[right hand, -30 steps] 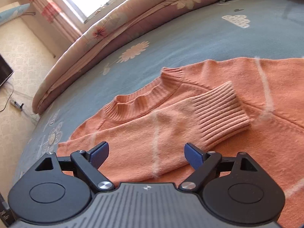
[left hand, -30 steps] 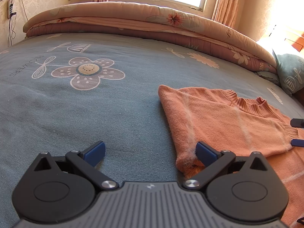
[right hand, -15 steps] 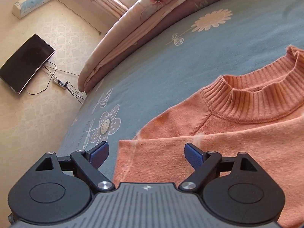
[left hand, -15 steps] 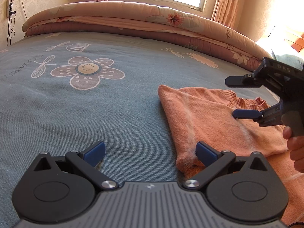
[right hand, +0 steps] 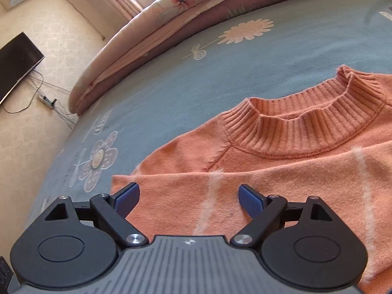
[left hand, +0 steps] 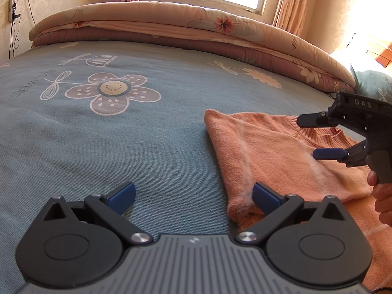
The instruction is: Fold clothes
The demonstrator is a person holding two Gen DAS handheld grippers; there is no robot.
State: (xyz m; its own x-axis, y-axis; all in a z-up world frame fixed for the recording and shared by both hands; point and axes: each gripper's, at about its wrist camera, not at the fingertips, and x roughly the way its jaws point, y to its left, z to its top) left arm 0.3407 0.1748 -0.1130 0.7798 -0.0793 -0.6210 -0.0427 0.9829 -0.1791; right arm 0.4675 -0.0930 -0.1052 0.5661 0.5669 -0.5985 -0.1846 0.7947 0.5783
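Sweater lay on bedspread, sleeve folded across chest. Near left: left gripper spread wide, empty, beside folded corner. Farther right: right gripper likewise agape over sleeve, gripping nothing. Further folds probably remained.

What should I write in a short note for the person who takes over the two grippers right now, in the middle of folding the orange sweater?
Left gripper: open, holding nothing, low over the blue bedsheet at the sweater's folded side edge.
Right gripper: open, holding nothing, over the sweater near its shoulder, below the ribbed collar.
Orange sweater: lies flat on the bed, collar toward the rolled quilt.
Done: one side with its sleeve is already folded across the chest.
Left: the remaining folds, probably the other side, then hem toward collar. The far side is out of view, so check it first.
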